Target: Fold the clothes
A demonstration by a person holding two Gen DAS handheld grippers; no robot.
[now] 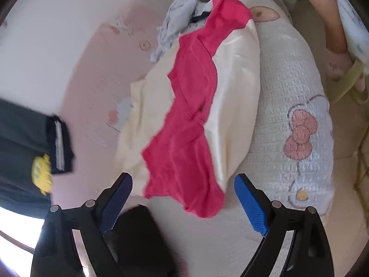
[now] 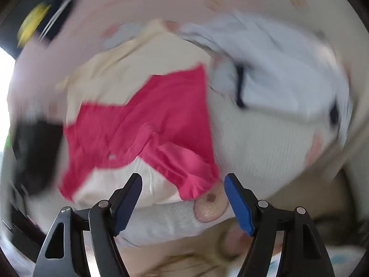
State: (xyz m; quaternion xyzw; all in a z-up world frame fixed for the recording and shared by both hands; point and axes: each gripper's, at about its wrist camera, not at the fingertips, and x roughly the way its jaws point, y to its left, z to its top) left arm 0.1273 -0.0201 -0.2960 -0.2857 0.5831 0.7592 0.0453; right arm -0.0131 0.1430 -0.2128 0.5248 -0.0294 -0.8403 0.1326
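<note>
The red shirt (image 1: 184,124) lies on a cream cloth (image 1: 235,92), just ahead of both tongs. Left tongs (image 1: 183,184) and right tongs (image 2: 183,184) stand apart, holding nothing.

Left wrist view: looking forward and slanting down past the spread fingers of the left gripper (image 1: 183,196), close over a bed (image 1: 288,73), sharp enough. Right wrist view: tipped more steeply down between the fingers of the right gripper (image 2: 183,198), equally close, smeared with blur. Shared by both: red garment (image 1: 186,124) (image 2: 138,124) on cream cloth (image 1: 235,87) (image 2: 129,78), pale blue clothes (image 1: 175,23) (image 2: 276,69) beyond, dark garment (image 1: 25,147) (image 2: 39,16) at the left.
</note>
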